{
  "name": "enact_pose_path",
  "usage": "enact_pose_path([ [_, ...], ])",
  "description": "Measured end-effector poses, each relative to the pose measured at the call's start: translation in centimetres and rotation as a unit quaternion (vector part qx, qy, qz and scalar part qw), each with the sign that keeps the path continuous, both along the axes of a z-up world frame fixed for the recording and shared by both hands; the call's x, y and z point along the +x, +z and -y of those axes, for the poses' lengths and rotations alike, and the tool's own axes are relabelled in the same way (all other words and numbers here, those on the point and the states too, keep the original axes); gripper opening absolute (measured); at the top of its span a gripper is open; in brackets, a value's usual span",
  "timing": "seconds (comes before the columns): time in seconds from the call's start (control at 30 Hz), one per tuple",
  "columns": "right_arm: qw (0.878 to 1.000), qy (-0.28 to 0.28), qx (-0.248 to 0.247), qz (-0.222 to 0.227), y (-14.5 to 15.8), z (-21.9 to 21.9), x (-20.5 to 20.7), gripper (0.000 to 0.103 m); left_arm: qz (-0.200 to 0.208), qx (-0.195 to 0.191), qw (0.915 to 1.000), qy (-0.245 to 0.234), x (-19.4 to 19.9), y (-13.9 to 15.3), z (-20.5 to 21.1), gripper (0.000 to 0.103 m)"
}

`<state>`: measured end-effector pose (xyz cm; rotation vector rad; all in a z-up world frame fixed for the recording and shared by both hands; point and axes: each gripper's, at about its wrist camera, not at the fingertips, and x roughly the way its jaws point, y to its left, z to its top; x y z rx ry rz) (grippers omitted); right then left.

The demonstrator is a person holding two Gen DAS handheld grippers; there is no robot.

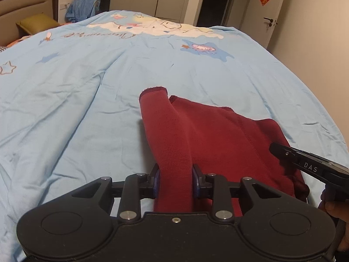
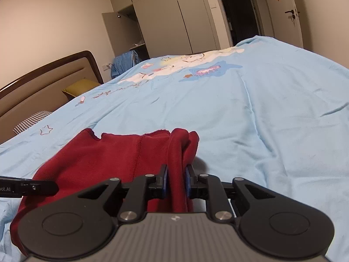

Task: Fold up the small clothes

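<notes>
A dark red knit garment point(image 1: 218, 135) lies on the light blue bed cover point(image 1: 76, 87). My left gripper point(image 1: 176, 180) is shut on a rolled fold at the garment's left edge, which stretches forward from the jaws. My right gripper point(image 2: 176, 182) is shut on a bunched fold at the right edge of the same garment point(image 2: 98, 159). The right gripper's body shows at the right in the left wrist view point(image 1: 305, 163). The left gripper's tip shows at the left in the right wrist view point(image 2: 32, 188).
The cover point(image 2: 261, 109) carries a cartoon print at its far side. A padded headboard point(image 2: 43, 80), an olive pillow point(image 2: 80, 87) and a blue cloth pile point(image 2: 124, 62) stand at the left. A wardrobe point(image 2: 174, 17) and a door point(image 2: 290, 11) are behind.
</notes>
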<state>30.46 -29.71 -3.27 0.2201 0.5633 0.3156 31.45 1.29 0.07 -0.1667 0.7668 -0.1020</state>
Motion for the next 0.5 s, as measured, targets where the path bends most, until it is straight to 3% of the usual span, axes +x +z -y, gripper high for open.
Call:
enact_pose_path([
  [0.17, 1.0, -0.003, -0.031, -0.004, -0.5, -0.2, -0.2, 0.038, -0.009, 0.001, 0.9999, 0.012, 0.1, -0.5, -0.2, 0.041],
  [0.3, 0.999, -0.006, -0.045, 0.002, -0.2, -0.2, -0.7, 0.046, -0.008, 0.001, 0.9997, 0.022, -0.2, -0.3, -0.1, 0.056],
  [0.5, 0.999, -0.013, -0.049, 0.021, 1.1, 0.2, -2.4, 0.071, 0.014, 0.013, 0.9992, 0.036, -1.9, 1.2, 0.2, 0.079],
])
